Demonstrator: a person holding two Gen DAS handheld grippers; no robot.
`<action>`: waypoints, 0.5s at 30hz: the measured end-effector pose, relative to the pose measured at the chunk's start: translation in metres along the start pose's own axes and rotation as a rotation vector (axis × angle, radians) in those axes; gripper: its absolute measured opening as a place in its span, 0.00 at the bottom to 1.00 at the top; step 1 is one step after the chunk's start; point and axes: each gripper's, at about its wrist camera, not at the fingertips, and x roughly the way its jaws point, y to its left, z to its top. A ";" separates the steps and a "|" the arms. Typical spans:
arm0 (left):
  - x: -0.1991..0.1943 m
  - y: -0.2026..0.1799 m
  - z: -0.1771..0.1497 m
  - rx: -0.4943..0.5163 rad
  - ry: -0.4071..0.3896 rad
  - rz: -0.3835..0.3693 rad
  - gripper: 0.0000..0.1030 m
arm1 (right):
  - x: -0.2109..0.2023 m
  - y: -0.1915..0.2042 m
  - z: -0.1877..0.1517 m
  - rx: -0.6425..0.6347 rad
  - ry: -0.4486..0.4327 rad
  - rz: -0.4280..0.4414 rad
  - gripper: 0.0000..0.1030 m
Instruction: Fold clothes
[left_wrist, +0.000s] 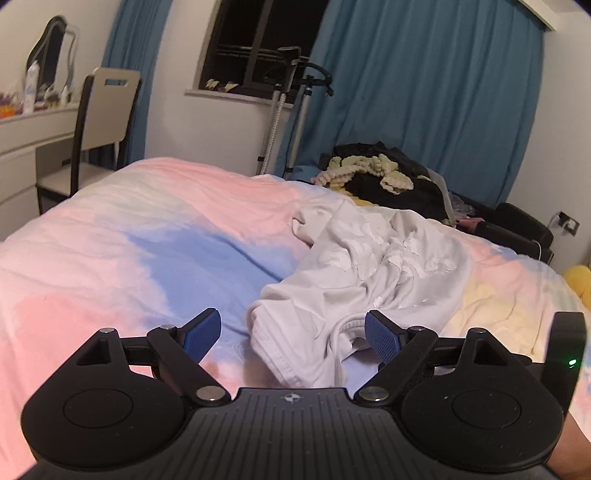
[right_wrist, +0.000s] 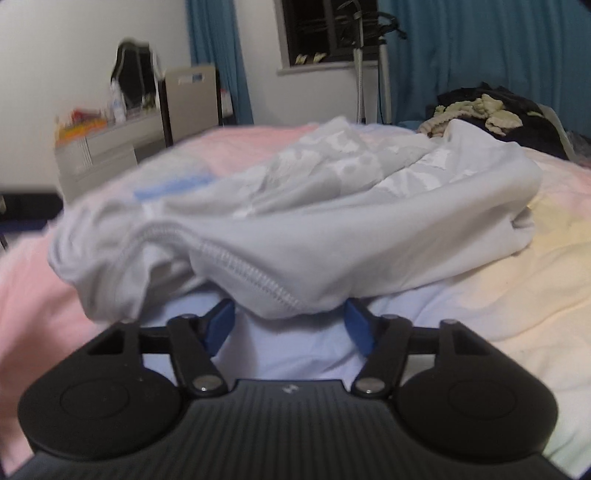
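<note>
Bed cover (left_wrist: 110, 258): broad bare stretch to the left of the shirt (left_wrist: 369, 266), open to passage; narrower bare strip on the shirt's right. Shirt: crumpled heap mid-bed, its hem draped close before the right gripper (right_wrist: 290, 325), blocking the way forward. Left gripper (left_wrist: 291, 332): hem just ahead, bare cover to its left. Far right: clothes pile (left_wrist: 388, 177). Beyond the bed: chair (left_wrist: 99, 125), desk (left_wrist: 33, 133), steamer pole (left_wrist: 277, 122)

White garment (left_wrist: 354, 266): soft matt cloth, creased, stitched hem, with flaky white print at 12 o'clock. Bed cover (left_wrist: 110, 236): matt pastel fabric, faintly ribbed. Left gripper (left_wrist: 291, 332): matt black plastic, ribbed housing, textured blue pads (left_wrist: 382, 338), shiny metal pins.
</note>
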 end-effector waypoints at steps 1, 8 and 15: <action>0.002 -0.003 -0.001 0.020 -0.004 -0.007 0.85 | 0.000 0.000 0.001 0.004 -0.015 -0.016 0.32; 0.011 -0.033 -0.009 0.178 -0.036 -0.065 0.84 | -0.048 -0.022 0.028 0.213 -0.265 -0.035 0.19; 0.018 -0.066 -0.027 0.341 -0.088 -0.124 0.84 | -0.089 -0.047 0.042 0.358 -0.394 -0.023 0.18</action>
